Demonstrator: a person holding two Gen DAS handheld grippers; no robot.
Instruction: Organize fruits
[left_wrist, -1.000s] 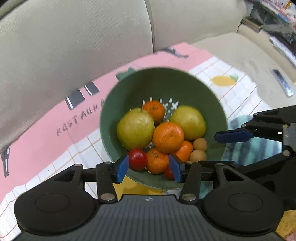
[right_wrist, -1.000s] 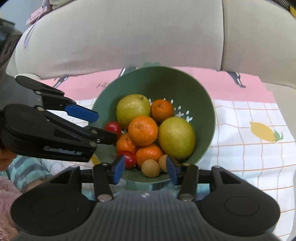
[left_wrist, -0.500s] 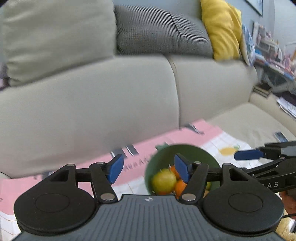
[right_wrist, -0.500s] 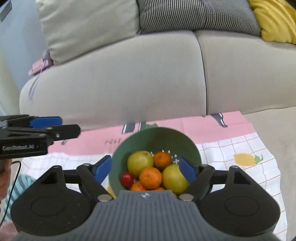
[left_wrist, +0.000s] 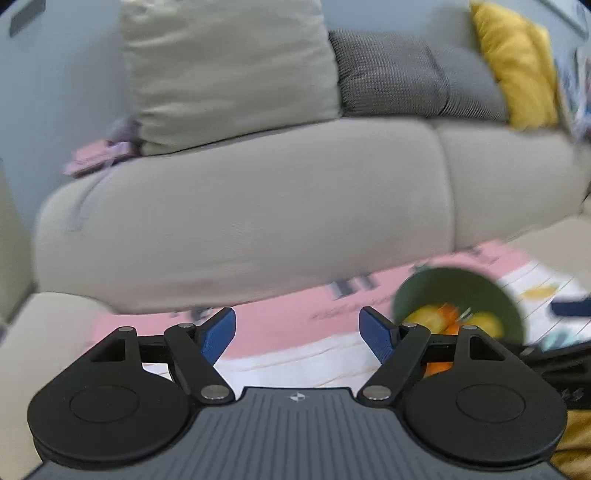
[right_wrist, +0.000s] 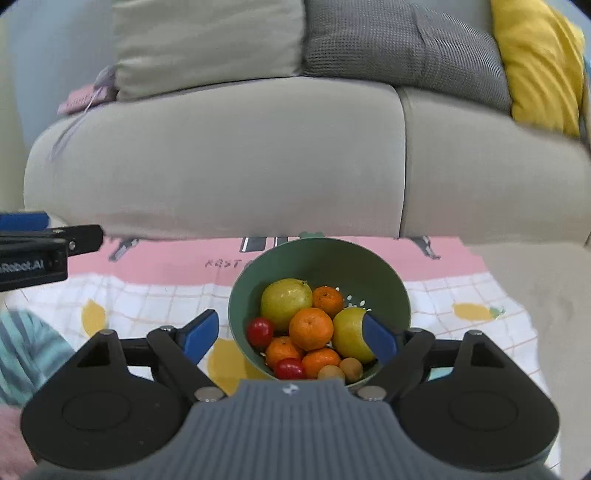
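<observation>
Both grippers have pulled back, fingers spread and empty, so the bowl (right_wrist: 319, 266) of fruit now sits just ahead of the right gripper (right_wrist: 290, 334) and right of the left gripper (left_wrist: 297, 334); approach squarely, picking one top fruit.

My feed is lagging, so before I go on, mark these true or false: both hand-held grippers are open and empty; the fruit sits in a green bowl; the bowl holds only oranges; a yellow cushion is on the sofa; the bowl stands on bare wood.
1. Both hand-held grippers are open and empty. True: the left hand-held gripper and right hand-held gripper hold nothing.
2. The fruit sits in a green bowl. True.
3. The bowl holds only oranges. False: beside each orange lie a pear, a tomato and small brown fruits.
4. A yellow cushion is on the sofa. True.
5. The bowl stands on bare wood. False: it stands on a pink and checked cloth.
</observation>
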